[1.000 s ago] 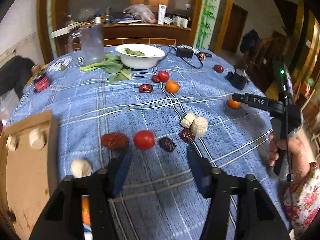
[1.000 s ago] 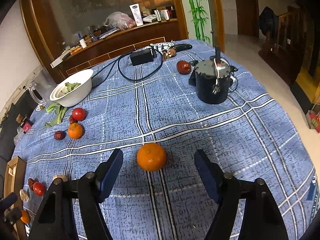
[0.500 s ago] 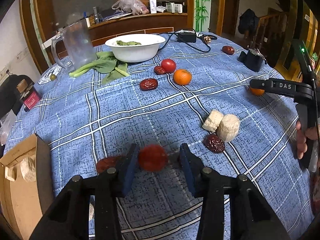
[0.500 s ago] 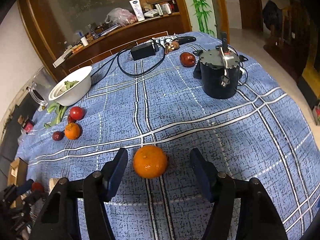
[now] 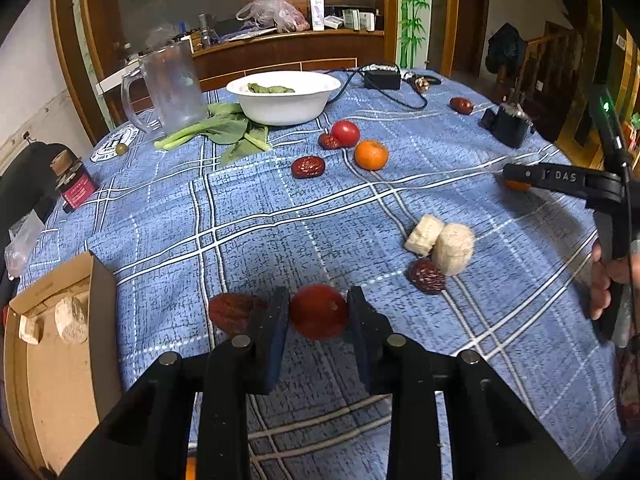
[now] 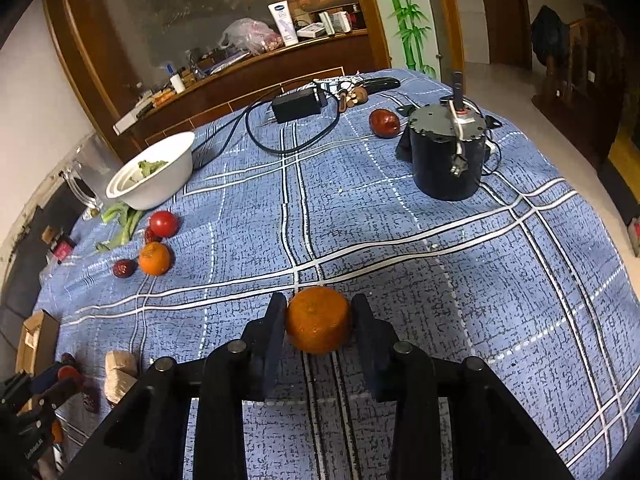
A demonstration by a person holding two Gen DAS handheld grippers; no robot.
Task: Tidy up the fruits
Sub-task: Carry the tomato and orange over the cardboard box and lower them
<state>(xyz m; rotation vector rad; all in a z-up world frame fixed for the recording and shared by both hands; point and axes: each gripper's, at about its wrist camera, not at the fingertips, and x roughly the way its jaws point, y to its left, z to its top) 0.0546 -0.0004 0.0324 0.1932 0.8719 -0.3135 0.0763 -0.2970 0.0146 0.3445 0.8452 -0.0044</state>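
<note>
Left gripper (image 5: 318,312) closing on tomato (image 5: 319,311), right gripper (image 6: 318,318) on orange (image 6: 319,319) (pads touching)

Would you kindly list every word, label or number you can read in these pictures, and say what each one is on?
"DAS": white letters on the black right tool, seen from the left wrist.
White tube on the counter: blue print, too blurred to read.
Round coaster under the jug: ring of lettering, too small to read.
Small red-labelled jar: unreadable.
</note>
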